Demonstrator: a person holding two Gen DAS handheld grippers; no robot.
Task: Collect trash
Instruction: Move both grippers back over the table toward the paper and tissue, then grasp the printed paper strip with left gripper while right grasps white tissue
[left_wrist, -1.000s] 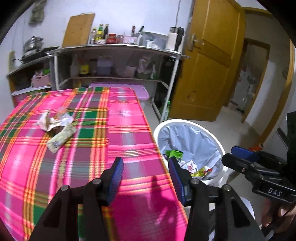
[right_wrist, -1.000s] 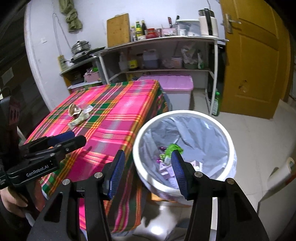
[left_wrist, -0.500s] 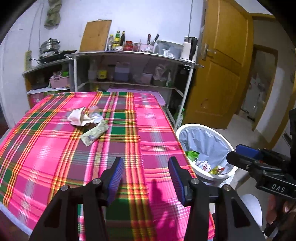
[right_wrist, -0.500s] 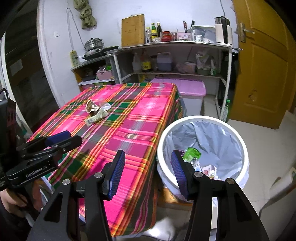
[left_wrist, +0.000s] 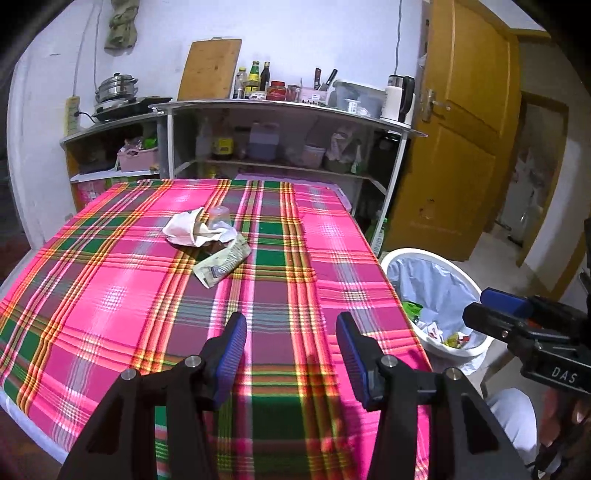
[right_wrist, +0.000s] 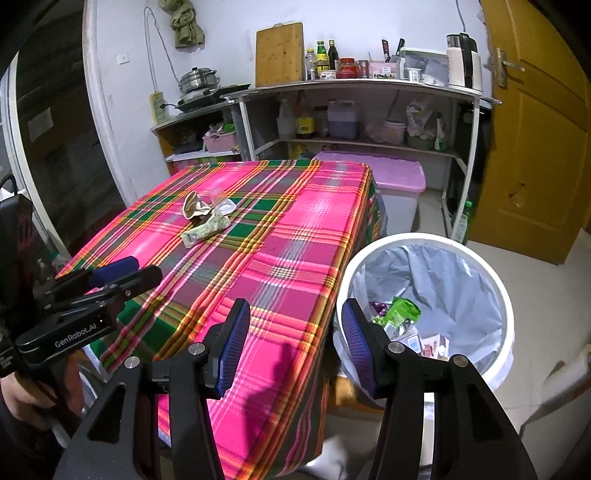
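A small pile of trash lies on the plaid tablecloth (left_wrist: 110, 295): a crumpled white paper (left_wrist: 188, 230), a clear plastic cup (left_wrist: 219, 217) and a flattened pale wrapper (left_wrist: 223, 264). The pile also shows in the right wrist view (right_wrist: 205, 219). My left gripper (left_wrist: 291, 354) is open and empty over the near table edge, well short of the pile. My right gripper (right_wrist: 293, 345) is open and empty, between the table's corner and the white trash bin (right_wrist: 506, 306). The bin holds several wrappers and stands right of the table (left_wrist: 461, 262).
Metal shelves (left_wrist: 288, 110) with bottles, jars and a kettle stand behind the table. A pink-lidded storage box (right_wrist: 391, 173) sits on the floor by the shelves. A yellow wooden door (left_wrist: 461, 147) is at the right. The left gripper's body (right_wrist: 81, 302) shows at left.
Both grippers have pulled back and swung left, away from the bin and toward the table. The trash pile now sits nearer the centre of the left wrist view. Both stay open.
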